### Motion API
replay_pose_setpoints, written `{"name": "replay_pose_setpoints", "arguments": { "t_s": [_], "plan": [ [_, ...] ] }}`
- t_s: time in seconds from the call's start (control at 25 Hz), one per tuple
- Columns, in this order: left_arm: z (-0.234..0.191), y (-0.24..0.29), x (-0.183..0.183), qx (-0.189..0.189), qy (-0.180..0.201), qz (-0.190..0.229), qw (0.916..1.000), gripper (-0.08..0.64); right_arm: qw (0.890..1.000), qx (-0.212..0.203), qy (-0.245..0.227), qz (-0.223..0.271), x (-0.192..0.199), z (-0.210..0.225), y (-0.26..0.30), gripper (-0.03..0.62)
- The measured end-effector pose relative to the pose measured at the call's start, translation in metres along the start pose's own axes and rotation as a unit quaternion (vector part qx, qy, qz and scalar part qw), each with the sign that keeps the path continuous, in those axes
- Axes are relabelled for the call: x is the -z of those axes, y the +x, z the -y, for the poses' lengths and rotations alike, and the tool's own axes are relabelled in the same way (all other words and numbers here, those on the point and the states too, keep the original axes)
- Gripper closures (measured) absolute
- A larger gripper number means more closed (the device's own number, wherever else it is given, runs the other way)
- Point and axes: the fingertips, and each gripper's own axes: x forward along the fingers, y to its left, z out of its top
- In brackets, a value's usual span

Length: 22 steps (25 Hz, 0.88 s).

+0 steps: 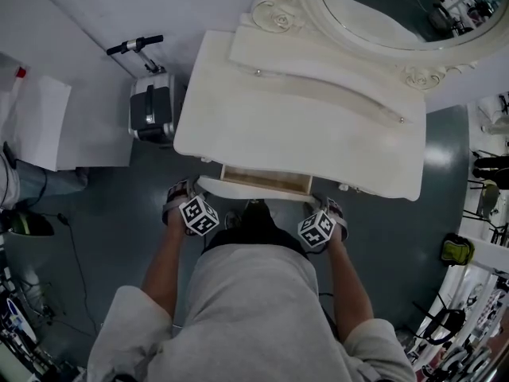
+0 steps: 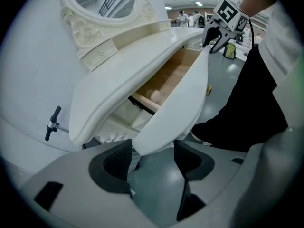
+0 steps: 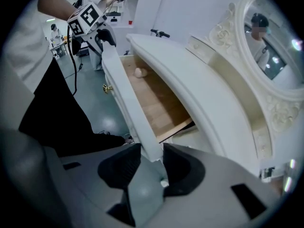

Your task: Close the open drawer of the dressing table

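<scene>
As the left claw (image 2: pixel 152 156) and right claw (image 3: pixel 152 164) sit wide around the drawer front (image 2: pixel 176 101), we should push evenly.

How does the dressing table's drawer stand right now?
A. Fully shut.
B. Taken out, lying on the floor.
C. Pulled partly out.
C: the drawer stands out from under the dressing table top, wooden inside showing, with the left gripper and right gripper at its front's ends.

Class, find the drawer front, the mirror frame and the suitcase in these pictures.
drawer front (image 3: pixel 124 96): right gripper view, on its white panel.
mirror frame (image 1: pixel 274 13): head view, on the carved scroll.
suitcase (image 1: pixel 151 108): head view, on its body.
</scene>
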Motion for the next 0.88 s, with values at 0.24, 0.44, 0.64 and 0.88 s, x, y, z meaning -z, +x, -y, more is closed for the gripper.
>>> {"name": "replay_pose_setpoints", "arguments": {
  "t_s": [0.24,0.44,0.64,0.88],
  "plan": [
    [-0.003,0.001,-0.002,-0.007,-0.013,0.002,0.9999,0.29,1.0,0.002,0.031,0.005,0.0,0.005,0.0,0.436],
    [-0.006,0.0,-0.002,-0.019,-0.025,-0.002,0.9995,0.29,0.998,0.009,0.055,0.012,-0.002,0.008,0.0,0.436],
    [-0.008,0.001,-0.001,-0.032,-0.049,-0.001,0.9983,0.29,0.998,0.02,0.065,0.013,-0.003,0.01,0.0,0.433],
    [-0.012,0.002,-0.001,-0.039,-0.093,-0.001,0.9949,0.299,0.994,0.038,0.105,0.016,-0.005,0.015,0.002,0.428]
  ]
}}
